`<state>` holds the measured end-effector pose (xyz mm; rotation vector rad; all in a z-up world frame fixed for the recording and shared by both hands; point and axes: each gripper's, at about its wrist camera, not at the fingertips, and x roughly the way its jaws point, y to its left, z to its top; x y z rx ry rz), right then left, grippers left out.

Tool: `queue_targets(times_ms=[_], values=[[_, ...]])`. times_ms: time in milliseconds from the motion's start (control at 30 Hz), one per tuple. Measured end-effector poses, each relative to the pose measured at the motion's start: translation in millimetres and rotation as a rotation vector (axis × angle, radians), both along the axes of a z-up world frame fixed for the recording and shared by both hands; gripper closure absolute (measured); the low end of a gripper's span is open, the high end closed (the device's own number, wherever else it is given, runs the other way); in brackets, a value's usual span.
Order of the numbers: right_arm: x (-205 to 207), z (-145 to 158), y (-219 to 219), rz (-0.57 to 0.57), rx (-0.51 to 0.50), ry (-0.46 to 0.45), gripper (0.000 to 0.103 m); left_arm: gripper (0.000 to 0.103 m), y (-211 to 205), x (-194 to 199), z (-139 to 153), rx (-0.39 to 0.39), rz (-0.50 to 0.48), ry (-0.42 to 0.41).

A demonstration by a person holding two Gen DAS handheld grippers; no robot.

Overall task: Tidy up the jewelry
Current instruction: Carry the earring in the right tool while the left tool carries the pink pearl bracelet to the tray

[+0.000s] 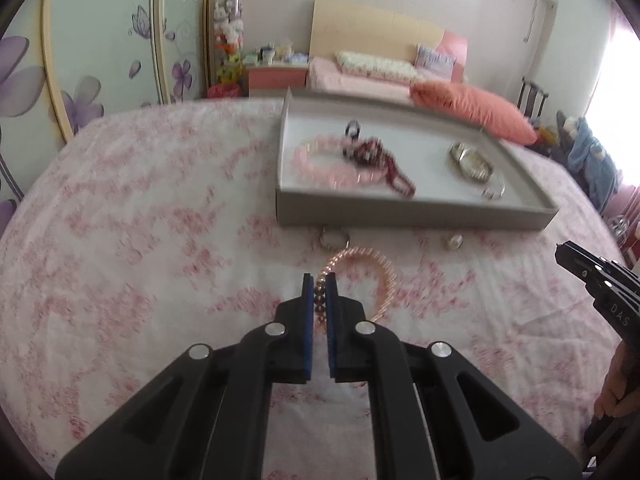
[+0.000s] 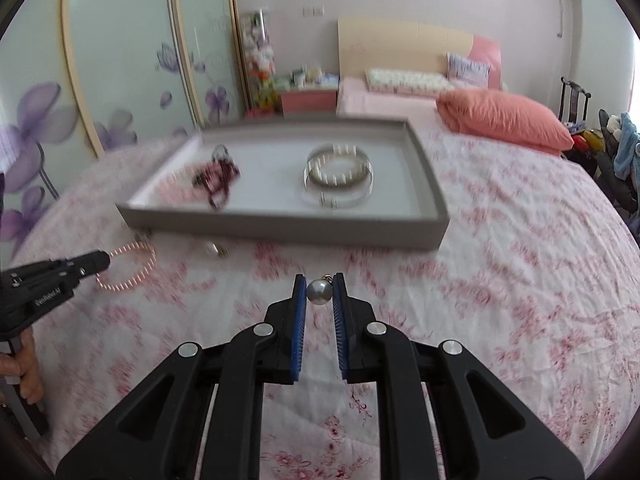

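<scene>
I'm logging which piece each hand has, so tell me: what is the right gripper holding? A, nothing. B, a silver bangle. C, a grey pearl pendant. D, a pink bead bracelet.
C: the right gripper is shut on a round grey pearl pendant pinched between its blue pads, above the bedspread.

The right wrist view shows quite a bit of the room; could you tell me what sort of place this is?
Most likely a home bedroom: a bed with a headboard, a coral pillow, and a floral sliding wardrobe.

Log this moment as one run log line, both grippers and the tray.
left gripper: shut on pink bead bracelet | right gripper: shut on grey pearl | tray: holds other jewelry
</scene>
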<state>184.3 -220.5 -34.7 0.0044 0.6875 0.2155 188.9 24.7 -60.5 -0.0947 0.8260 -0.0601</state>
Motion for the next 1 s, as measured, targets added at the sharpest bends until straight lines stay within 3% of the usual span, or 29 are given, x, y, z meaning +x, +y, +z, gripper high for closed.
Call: queue_targets(times_ms=[400, 733, 1000], values=[[-31.3, 43.3, 12.7, 0.028, 0.025, -0.228, 0.089, 0.097, -9.9, -36.3, 73.2, -0.063, -0.049, -0.248], [-48.9, 72.3, 17.4, 0.018, 0.034, -0.385, 0.089, 0.097, -27.5, -53.4, 100.9, -0.072, -0.082, -0.348], [-50.7, 79.6, 18.9, 0.011, 0.023, -0.44, 0.089, 0.097, -42.9, -58.4, 111.4, -0.042, -0.093, -0.399]])
